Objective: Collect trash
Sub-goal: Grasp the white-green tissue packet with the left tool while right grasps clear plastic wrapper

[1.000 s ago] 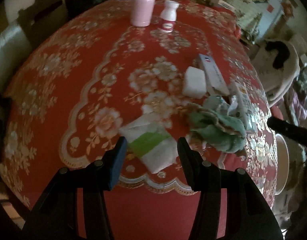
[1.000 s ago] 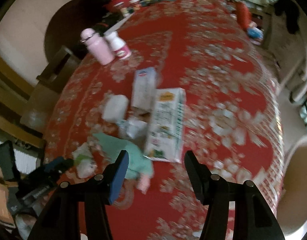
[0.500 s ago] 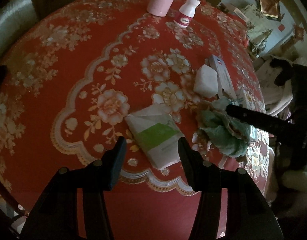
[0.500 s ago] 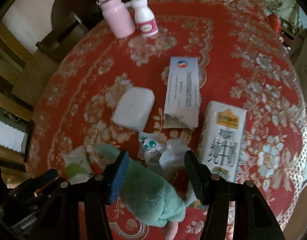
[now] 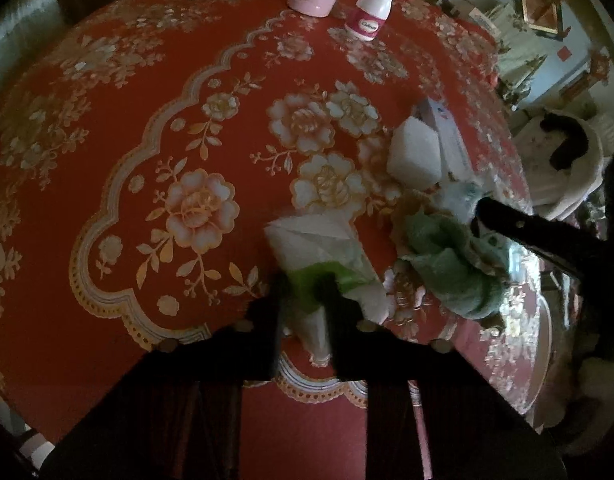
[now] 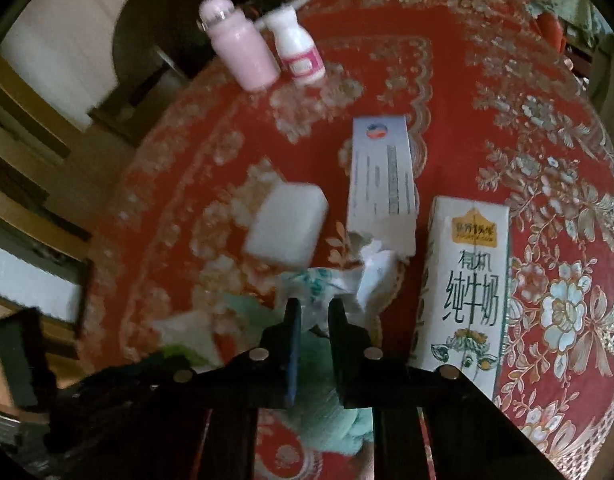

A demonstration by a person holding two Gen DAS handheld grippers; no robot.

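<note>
A white and green tissue pack (image 5: 319, 240) lies near the front edge of the red floral tablecloth (image 5: 147, 160). My left gripper (image 5: 305, 300) is closing on it, and its pads pinch the pack's near end. Just to the right sits a green cloth (image 5: 447, 264) with a crumpled white and teal wrapper (image 6: 347, 284) on top. My right gripper (image 6: 313, 312) is shut on that wrapper, above the green cloth (image 6: 331, 412). A milk carton (image 6: 467, 280) lies flat to the right of the right gripper.
A white and blue box (image 6: 381, 172) and a white block (image 6: 287, 224) lie just beyond the wrapper. A pink bottle (image 6: 239, 52) and a small white bottle (image 6: 299, 52) stand at the far side. Chairs stand beyond the table's edges.
Both grippers went from open to shut. The left closed on the tissue pack. The right moved in over the cloth and closed on the crumpled wrapper.
</note>
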